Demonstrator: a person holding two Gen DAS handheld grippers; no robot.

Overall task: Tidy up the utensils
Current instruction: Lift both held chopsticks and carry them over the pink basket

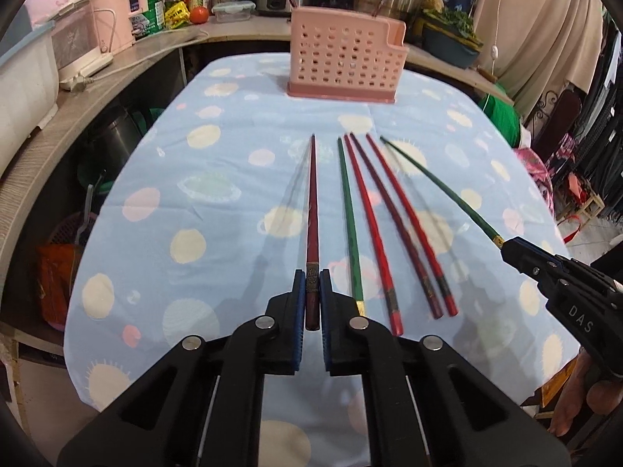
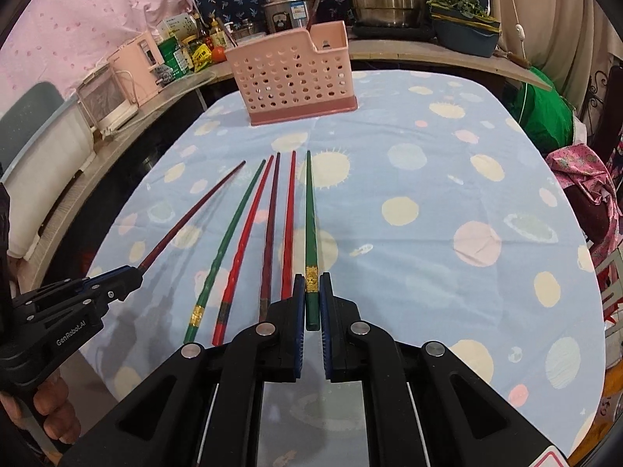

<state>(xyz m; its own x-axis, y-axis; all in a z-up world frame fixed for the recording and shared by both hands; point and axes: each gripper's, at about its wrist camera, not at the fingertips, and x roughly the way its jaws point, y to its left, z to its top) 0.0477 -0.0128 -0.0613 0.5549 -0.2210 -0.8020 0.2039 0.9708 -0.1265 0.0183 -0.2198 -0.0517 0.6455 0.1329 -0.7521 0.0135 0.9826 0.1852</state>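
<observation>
My left gripper (image 1: pixel 312 277) is shut on the thick end of a dark red chopstick (image 1: pixel 312 210), which hangs just above the blue cloth. My right gripper (image 2: pixel 312 280) is shut on a green chopstick (image 2: pixel 309 214) near its gold band, also lifted. Each gripper shows in the other view: the right gripper (image 1: pixel 506 251) at the right, the left gripper (image 2: pixel 134 272) at the left. Several chopsticks lie on the cloth between them: a green chopstick (image 1: pixel 348 214), a red chopstick (image 1: pixel 370 225), a dark maroon chopstick (image 1: pixel 393 218) and another red chopstick (image 1: pixel 409 218). A pink perforated holder (image 1: pixel 344 60) stands at the far end.
The table (image 1: pixel 218 179) has a blue spotted cloth. A counter (image 1: pixel 128 58) behind and to the left carries pink appliances, bottles, a tomato, a rice cooker and steel pots. A basin of greens (image 2: pixel 463 27) sits at the back right. A hand (image 2: pixel 50 408) holds the left gripper.
</observation>
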